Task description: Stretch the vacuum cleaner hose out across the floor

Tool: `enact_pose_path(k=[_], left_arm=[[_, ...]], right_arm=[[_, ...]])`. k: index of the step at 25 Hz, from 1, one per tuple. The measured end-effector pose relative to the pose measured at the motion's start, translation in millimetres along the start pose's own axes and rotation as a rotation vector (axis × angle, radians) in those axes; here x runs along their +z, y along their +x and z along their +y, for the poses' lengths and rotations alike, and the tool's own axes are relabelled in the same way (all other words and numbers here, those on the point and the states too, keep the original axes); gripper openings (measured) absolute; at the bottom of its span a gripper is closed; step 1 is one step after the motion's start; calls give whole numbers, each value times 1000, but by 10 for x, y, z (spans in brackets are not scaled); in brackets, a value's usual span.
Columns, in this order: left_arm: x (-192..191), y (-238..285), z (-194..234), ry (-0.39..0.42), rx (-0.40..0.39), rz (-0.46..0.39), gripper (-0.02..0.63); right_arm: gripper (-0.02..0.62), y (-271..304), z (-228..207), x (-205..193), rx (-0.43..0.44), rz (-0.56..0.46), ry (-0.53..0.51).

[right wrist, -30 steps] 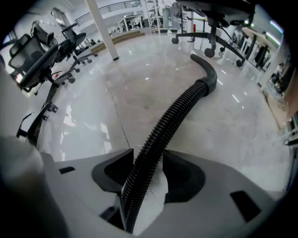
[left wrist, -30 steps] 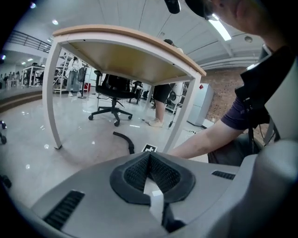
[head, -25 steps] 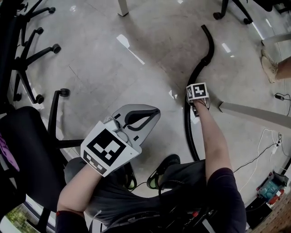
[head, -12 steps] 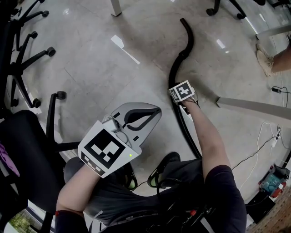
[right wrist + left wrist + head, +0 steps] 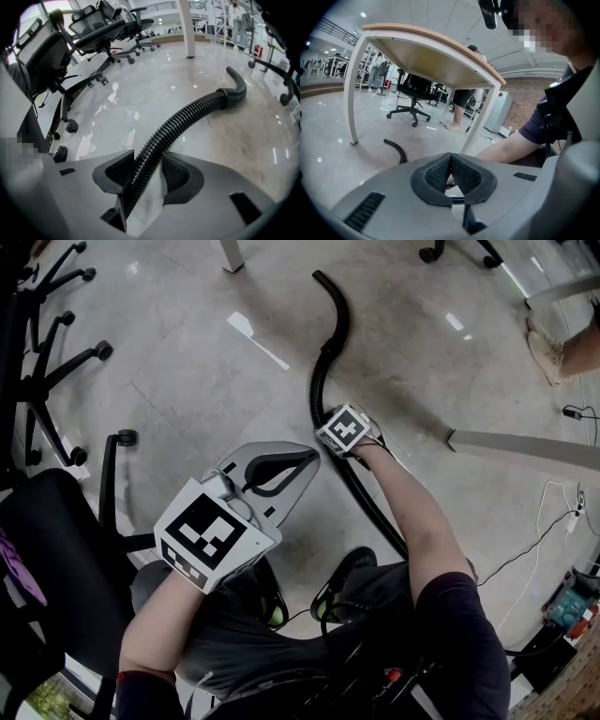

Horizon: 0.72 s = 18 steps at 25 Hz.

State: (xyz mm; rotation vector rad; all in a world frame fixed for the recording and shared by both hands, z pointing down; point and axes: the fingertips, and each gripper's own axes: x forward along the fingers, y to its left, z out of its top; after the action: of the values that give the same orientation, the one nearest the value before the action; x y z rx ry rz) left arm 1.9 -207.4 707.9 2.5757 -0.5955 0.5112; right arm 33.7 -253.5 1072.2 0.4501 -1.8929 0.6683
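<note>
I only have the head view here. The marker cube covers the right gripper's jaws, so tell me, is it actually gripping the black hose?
Observer: Yes. In the right gripper view, the right gripper is closed on the ribbed hose, which runs through between its jaws.
Operator: And the left one, is it carrying anything?
Observer: No. The left gripper has its jaws together with nothing held between them.
Operator: What is that leg on the floor beyond the hose end?
Observer: It belongs to a table with a light wood-edged top. An office chair stands beyond it.
</note>
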Motion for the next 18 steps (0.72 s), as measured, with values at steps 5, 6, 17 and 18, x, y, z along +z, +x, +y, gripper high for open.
enact_pose_path(k=[5, 6, 17, 18], left_arm=[[-12, 3, -22, 14, -12, 7, 6], [-6, 3, -27, 16, -15, 5, 6], [17, -56, 41, -29, 2, -3, 6], [20, -74, 59, -31, 9, -4, 6]], right_arm=[[187, 137, 452, 143, 125, -10, -135], [187, 158, 556, 165, 158, -11, -154], [186, 403, 933, 409, 219, 57, -460], [186, 405, 959, 419, 224, 66, -482]])
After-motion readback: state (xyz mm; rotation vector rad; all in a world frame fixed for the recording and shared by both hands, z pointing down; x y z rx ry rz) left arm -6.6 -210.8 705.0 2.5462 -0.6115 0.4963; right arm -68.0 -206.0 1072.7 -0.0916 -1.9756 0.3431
